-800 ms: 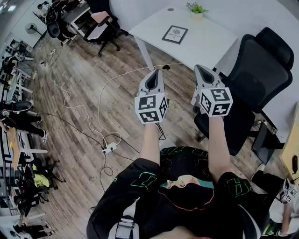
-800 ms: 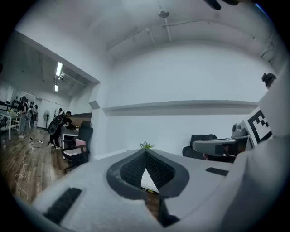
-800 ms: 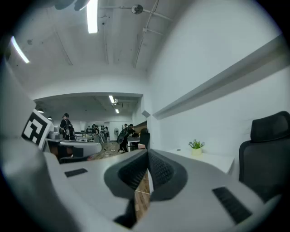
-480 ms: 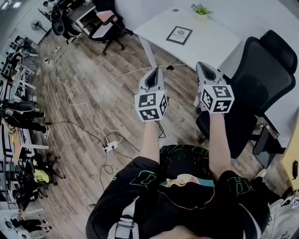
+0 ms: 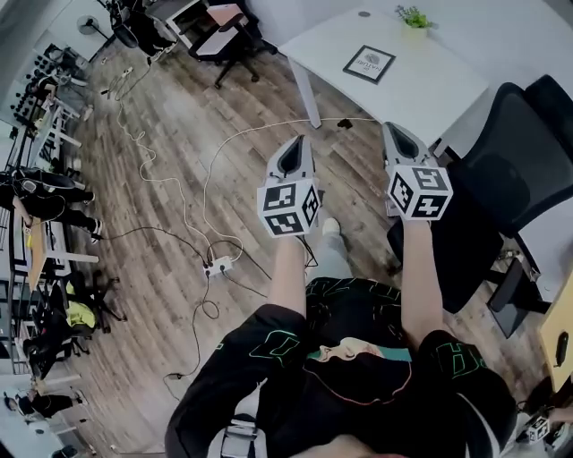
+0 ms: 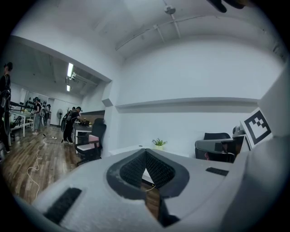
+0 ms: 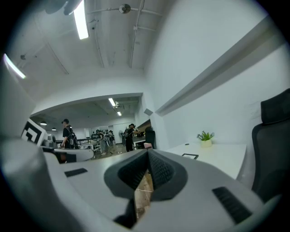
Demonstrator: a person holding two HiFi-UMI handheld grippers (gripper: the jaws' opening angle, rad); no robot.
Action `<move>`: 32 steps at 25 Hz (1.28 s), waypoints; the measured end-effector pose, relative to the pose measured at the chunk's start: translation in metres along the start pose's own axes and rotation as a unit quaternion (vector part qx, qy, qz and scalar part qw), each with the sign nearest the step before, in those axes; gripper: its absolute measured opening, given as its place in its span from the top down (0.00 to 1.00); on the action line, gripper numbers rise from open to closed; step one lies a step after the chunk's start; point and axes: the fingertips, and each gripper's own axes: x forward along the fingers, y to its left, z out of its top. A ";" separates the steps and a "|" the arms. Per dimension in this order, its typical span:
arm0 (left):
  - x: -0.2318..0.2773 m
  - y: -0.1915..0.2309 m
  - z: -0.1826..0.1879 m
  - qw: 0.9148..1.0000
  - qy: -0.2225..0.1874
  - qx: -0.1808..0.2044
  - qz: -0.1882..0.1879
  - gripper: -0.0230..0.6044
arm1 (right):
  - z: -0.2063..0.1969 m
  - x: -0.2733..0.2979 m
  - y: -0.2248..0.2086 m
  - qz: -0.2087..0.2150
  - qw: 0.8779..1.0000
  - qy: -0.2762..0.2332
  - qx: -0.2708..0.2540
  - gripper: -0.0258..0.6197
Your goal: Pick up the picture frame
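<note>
The picture frame point(image 5: 369, 63), dark-edged with a pale print, lies flat on the white table point(image 5: 430, 89) far ahead. It shows small and thin in the right gripper view point(image 7: 190, 156). My left gripper point(image 5: 295, 150) and right gripper point(image 5: 395, 136) are held level side by side above the wooden floor, well short of the table. Both are shut with nothing between the jaws, as the left gripper view point(image 6: 145, 155) and right gripper view point(image 7: 147, 155) show.
A small potted plant point(image 5: 414, 16) stands at the table's far edge. A black office chair point(image 5: 510, 170) sits right of my right gripper. A white cable point(image 5: 224, 152) and a power strip point(image 5: 218, 266) lie on the floor at left. Desks, chairs and people fill the far left.
The table and frame have slid to the right in the head view, and a shoe has appeared below the grippers. Both grippers stay shut, side by side.
</note>
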 end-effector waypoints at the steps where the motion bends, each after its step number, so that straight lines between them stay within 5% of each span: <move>1: 0.005 0.006 -0.005 1.000 0.006 -0.007 0.003 0.96 | -0.002 0.007 0.003 0.003 1.000 0.004 -0.004 0.95; 5: 0.031 0.013 -0.009 1.000 0.010 -0.010 -0.008 0.96 | 0.001 0.027 -0.016 -0.001 1.000 -0.005 0.017 0.95; 10: 0.073 0.026 -0.001 1.000 0.002 -0.012 -0.027 0.96 | 0.005 0.052 -0.056 -0.077 0.997 0.005 -0.006 0.95; 16: 0.125 0.056 0.011 0.999 0.000 -0.018 -0.037 0.96 | 0.016 0.122 -0.040 -0.048 0.999 0.003 -0.003 0.95; 32: 0.198 0.203 0.069 0.998 -0.059 -0.035 0.014 0.96 | 0.062 0.296 0.036 0.033 0.998 -0.013 -0.046 0.95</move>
